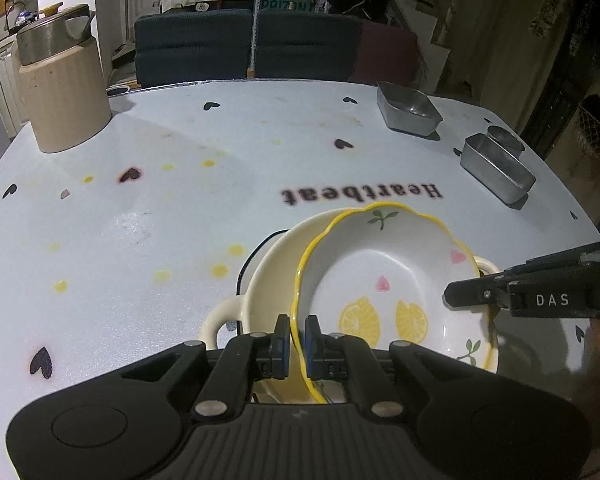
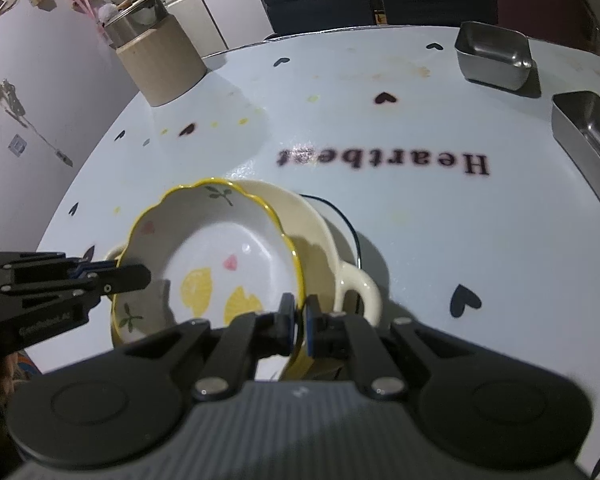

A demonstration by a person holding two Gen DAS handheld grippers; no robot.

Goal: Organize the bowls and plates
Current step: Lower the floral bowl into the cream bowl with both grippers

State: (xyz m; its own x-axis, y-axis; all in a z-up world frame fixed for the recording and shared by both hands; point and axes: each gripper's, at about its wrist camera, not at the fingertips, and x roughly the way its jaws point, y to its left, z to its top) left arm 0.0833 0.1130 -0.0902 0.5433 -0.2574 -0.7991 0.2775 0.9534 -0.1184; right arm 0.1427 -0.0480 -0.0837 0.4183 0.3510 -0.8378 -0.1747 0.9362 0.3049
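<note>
Pinching lemon bowl [image 1: 384, 276] rim, left gripper [image 1: 298, 338], right gripper [image 2: 299, 320], cream dish [image 1: 268, 280] half hidden beneath.

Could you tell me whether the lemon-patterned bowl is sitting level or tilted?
Tilted. The lemon-patterned bowl leans inside the cream handled bowl, with the left gripper and right gripper pinching opposite rims.

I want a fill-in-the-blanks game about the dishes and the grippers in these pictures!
1. The lemon bowl has a wavy rim coloured ____.
2. Under it sits a cream bowl that has a looped ____ on each side.
3. The left hand-held gripper and the right hand-held gripper each pinch the lemon bowl's ____.
4. The big word printed on the table is ____.

Missing words: yellow; handle; rim; Heartbeat
</note>
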